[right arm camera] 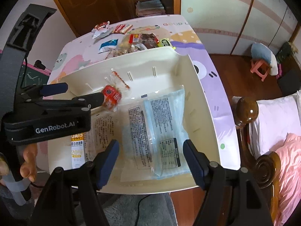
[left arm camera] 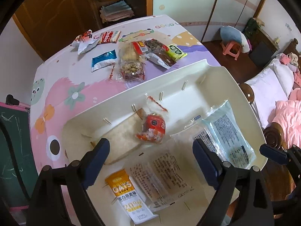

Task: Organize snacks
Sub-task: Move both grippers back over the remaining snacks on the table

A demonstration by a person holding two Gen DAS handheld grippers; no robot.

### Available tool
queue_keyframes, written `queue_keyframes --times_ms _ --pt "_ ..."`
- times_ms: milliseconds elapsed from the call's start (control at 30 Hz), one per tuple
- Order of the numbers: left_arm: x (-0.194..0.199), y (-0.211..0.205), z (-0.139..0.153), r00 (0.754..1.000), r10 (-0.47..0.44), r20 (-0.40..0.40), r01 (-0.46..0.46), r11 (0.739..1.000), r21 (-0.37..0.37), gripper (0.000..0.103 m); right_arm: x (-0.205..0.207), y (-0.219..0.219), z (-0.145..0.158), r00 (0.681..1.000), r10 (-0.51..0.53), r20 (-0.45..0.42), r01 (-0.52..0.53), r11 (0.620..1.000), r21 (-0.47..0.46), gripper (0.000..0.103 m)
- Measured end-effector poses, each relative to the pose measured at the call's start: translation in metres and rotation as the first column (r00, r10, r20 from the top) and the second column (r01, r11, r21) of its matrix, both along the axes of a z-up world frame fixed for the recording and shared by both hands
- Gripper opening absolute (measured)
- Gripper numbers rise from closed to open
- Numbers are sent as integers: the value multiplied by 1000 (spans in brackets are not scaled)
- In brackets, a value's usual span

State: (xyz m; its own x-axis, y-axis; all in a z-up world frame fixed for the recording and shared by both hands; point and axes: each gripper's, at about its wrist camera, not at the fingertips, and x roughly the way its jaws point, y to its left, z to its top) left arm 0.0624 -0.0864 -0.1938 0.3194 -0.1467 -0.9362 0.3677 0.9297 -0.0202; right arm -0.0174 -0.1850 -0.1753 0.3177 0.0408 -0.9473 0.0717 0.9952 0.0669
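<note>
A: Snacks (left arm camera: 131, 60) not yet sorted lie on the tabletop (left arm camera: 79, 82), past the far wall of the bin (left arm camera: 188, 69). From the left camera, which way are they?

B: Ahead and a bit to the left of the left gripper (left arm camera: 150, 154). Its jaws stand wide apart over the bin and nothing is between them. The red pack (left arm camera: 153, 128) lies in the bin just ahead of them, not touched.

A: What sits nearest on the tabletop?

B: The nut bag (left arm camera: 131, 67), a long clear one. Its long side runs away from the gripper, toward the far edge. Left of it is the blue pack (left arm camera: 102, 60), and right of it the green pack (left arm camera: 175, 51).

A: Now the right camera?

B: The right gripper (right arm camera: 151, 160) is open too, with nothing held. It hangs over the blue bag (right arm camera: 165, 131), near the close wall of the bin. The loose snacks (right arm camera: 131, 43) peek over the far wall, well away from it.

A: And the other gripper there?

B: The left gripper (right arm camera: 79, 92) shows from the side, on the left. It reaches deeper into the bin, up by the red pack (right arm camera: 111, 98).

A: So which hand should go?

B: I think the left one. It is closer to the pile. It needs to lift over the far wall first.
</note>
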Motion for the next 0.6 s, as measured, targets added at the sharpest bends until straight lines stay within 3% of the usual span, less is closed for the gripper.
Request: queue_keyframes --times_ms 367,600 --pt "-28 9 30 998 18 53 -15 999 -45 89 -18 -3 21 999 -16 41 16 1000 11 71" --pt "-43 13 59 995 46 84 -38 995 -90 89 -19 1 47 992 51 119 -49 999 -24 71"
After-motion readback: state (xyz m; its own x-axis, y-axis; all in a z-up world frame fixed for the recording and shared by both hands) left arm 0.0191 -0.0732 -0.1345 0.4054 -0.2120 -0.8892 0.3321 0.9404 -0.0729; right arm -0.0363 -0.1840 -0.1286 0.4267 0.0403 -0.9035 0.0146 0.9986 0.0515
